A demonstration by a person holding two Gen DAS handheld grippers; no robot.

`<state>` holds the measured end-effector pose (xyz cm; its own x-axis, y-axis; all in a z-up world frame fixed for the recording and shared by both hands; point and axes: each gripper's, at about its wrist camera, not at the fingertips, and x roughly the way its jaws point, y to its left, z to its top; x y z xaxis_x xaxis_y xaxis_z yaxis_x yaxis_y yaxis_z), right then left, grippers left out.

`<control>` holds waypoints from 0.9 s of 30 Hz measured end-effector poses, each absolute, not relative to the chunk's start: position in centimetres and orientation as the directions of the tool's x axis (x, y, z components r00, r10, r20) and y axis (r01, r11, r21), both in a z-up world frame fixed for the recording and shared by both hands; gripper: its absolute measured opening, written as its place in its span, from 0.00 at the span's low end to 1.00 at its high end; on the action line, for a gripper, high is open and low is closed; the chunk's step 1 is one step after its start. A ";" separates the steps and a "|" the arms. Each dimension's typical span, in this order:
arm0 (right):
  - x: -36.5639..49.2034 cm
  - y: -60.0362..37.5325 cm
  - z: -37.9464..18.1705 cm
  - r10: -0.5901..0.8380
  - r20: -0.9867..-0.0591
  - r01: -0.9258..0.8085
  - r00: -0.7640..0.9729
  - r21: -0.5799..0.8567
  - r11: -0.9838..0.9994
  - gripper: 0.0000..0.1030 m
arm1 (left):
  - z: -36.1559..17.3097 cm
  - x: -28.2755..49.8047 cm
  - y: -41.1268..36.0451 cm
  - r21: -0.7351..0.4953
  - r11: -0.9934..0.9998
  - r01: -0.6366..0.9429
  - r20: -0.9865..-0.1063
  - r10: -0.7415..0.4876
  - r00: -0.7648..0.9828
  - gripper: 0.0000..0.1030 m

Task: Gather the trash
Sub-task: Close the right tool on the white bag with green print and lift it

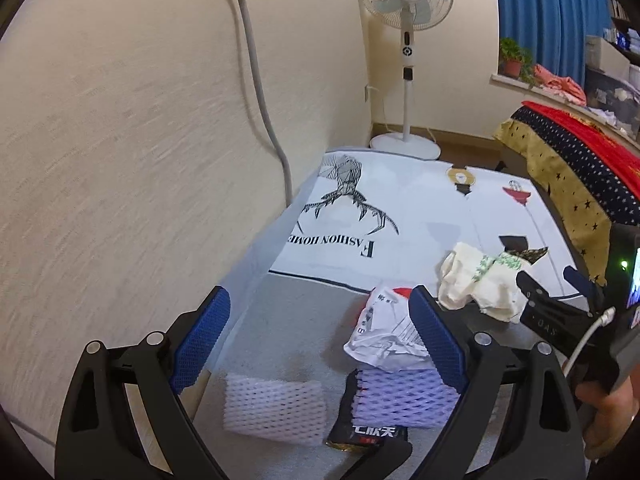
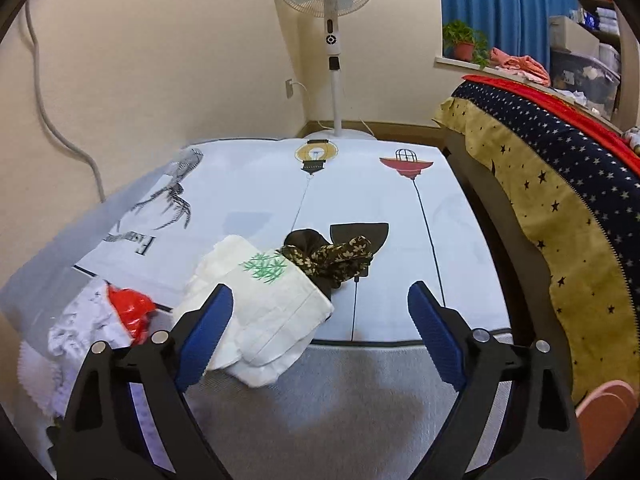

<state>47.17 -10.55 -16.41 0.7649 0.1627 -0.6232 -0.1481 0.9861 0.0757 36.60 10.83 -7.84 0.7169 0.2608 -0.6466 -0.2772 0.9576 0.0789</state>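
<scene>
Just beyond the gaping right tool (image 2: 320, 312) lies crumpled white paper (image 2: 264, 320).

Soft indoor light, fisheye-warped, blurred edges

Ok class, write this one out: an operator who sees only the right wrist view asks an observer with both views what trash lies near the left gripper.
Operator: I see crumpled paper at my left edge. Is any trash hidden from me there?
Observer: Yes, a black wrapper, nearer than the paper and touching a purple foam net.
Operator: And is the left gripper holding anything?
Observer: No. The left gripper is open and holds nothing.
</scene>
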 end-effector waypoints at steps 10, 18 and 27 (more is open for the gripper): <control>47.3 -10.1 -17.4 0.321 -0.641 -0.263 0.698 0.187 0.946 0.11 | -8.1 36.8 10.3 0.085 0.961 -0.262 -0.655 0.252 0.712 0.85; 45.9 -9.9 -16.7 0.358 -0.622 -0.310 0.697 0.190 0.932 0.00 | -8.1 36.6 10.3 0.104 0.959 -0.265 -0.649 0.267 0.713 0.85; 46.1 -9.5 -16.3 0.338 -0.616 -0.283 0.712 0.189 0.940 0.52 | -8.0 36.5 10.1 0.121 0.957 -0.262 -0.637 0.278 0.719 0.85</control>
<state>46.10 -9.50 -16.30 0.7117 0.3381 -0.6158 -0.2828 0.9403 0.1894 36.52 10.13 -7.95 0.7191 0.2777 -0.6370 -0.2621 0.9574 0.1214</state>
